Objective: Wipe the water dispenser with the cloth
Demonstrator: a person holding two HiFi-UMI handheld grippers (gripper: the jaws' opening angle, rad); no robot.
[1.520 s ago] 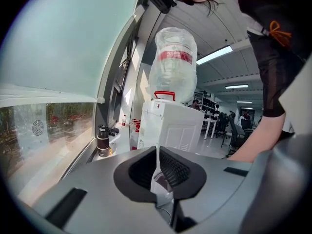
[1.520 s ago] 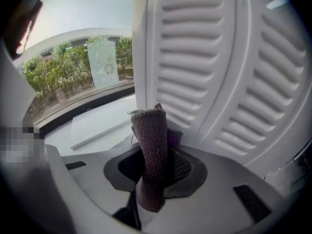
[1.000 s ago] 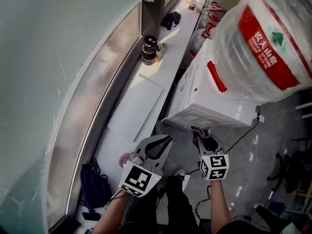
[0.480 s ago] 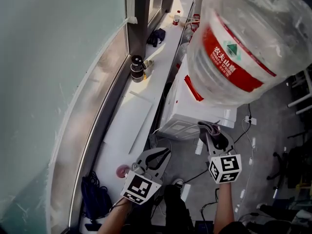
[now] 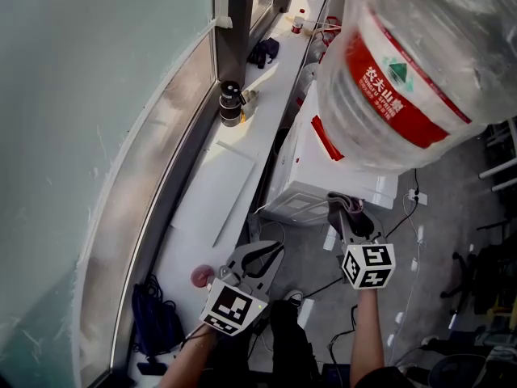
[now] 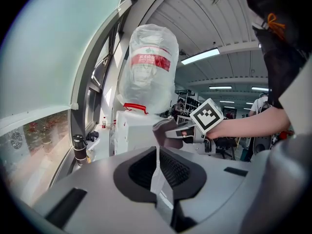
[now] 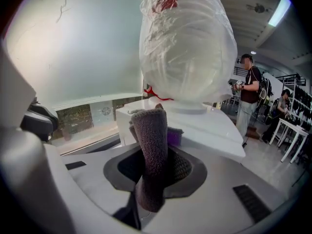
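The water bottle (image 5: 412,63) stands on the water dispenser (image 5: 339,176), the window ledge (image 5: 214,196) with a flask (image 5: 231,103) lies left of it — and the cloth (image 7: 151,150), between the right gripper's (image 5: 346,217) jaws, sits just before the dispenser, right of the left gripper (image 5: 271,250).

Looked like a large shared workshop or lab hall, not a home. Had a ribbed ceiling (image 6: 219,28) with long strip lights (image 6: 200,56) at 1 o'clock in the left gripper view. Had metal shelving (image 7: 298,99) at 3 o'clock in the right gripper view, with a person (image 7: 249,94) carrying a backpack standing nearby. Showed a grey floor (image 5: 444,241) trailed with cables (image 5: 401,219) at 4 o'clock in the head view and a rolling chair (image 5: 485,277) beyond. Held a bottled water dispenser (image 5: 323,168) beside a long curved window (image 5: 97,120) at 9 o'clock.
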